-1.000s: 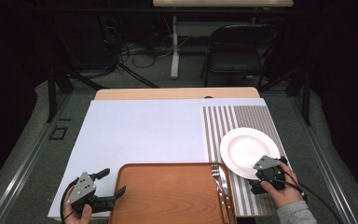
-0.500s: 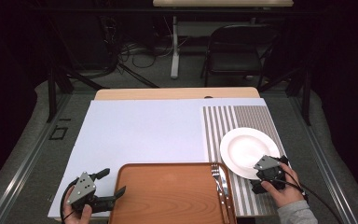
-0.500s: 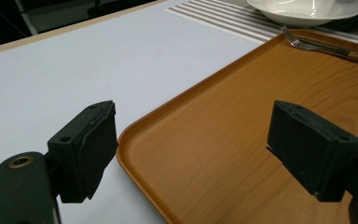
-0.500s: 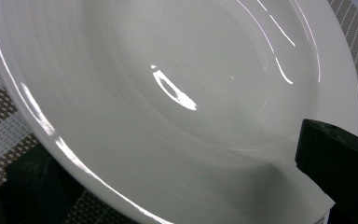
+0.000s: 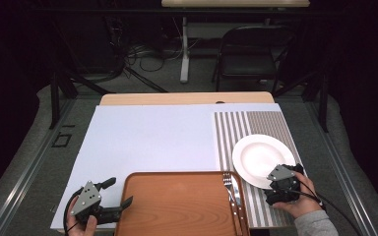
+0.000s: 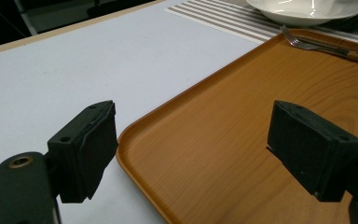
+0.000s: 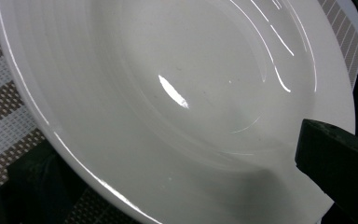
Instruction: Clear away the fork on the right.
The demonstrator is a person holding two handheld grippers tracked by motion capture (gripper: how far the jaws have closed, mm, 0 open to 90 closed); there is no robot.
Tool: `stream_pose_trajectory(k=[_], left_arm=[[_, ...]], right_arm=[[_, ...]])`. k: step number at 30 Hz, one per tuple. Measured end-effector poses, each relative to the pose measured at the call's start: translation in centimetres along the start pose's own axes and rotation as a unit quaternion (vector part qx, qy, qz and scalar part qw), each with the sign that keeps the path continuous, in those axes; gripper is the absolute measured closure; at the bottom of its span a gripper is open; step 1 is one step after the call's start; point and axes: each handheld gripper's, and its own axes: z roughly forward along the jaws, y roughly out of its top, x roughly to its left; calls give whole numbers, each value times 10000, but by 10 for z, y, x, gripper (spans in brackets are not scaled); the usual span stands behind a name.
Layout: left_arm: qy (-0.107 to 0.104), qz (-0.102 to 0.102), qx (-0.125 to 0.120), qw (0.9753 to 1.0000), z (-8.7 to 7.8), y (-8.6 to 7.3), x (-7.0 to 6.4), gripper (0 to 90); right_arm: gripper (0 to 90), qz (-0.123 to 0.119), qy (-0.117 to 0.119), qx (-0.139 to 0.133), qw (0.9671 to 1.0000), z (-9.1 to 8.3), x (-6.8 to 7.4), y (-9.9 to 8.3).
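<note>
Nothing moved (plate [image 5: 257,157] unmarked, unlabelled)

No words, labels, brand marks or numbers can be read anywhere in these views. The white plate [image 5: 260,158], the wooden tray [image 5: 177,204] and the striped mat [image 5: 236,129] at the right of the frame bear no lettering.
</note>
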Motion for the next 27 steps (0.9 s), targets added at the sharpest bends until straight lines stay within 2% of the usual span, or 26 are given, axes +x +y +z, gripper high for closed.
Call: stream_pose_trajectory(k=[5,6,11,12,14,15,21,25,27], left_arm=[[7,13,-16,10000,0,0,0,159],[5,12,-17,10000,0,0,0,159],[-8,10,1,10000,0,0,0,160],[-6,17,3,10000,0,0,0,159],[1,17,-9,10000,0,0,0,160],[-2,21,-1,10000,0,0,0,160],[-5,18,1,10000,1,0,0,159],[-5,23,2,10000,1,0,0,160],[-14,21,14,10000,1,0,0,159]], right_arm=[[1,-116,-132,-112,9998,1,3,1],[2,-186,-158,-40,9997,0,3,2],[13,-334,-259,-74,9991,0,5,3],[12,-311,-289,-154,9990,1,6,3],[5,-336,-305,-54,9990,0,6,4],[1,-343,-312,-153,9988,2,6,3],[0,-372,-364,-71,9986,1,7,4],[0,-428,-406,-162,9981,2,7,5],[0,-434,-431,-86,9981,1,8,5]])
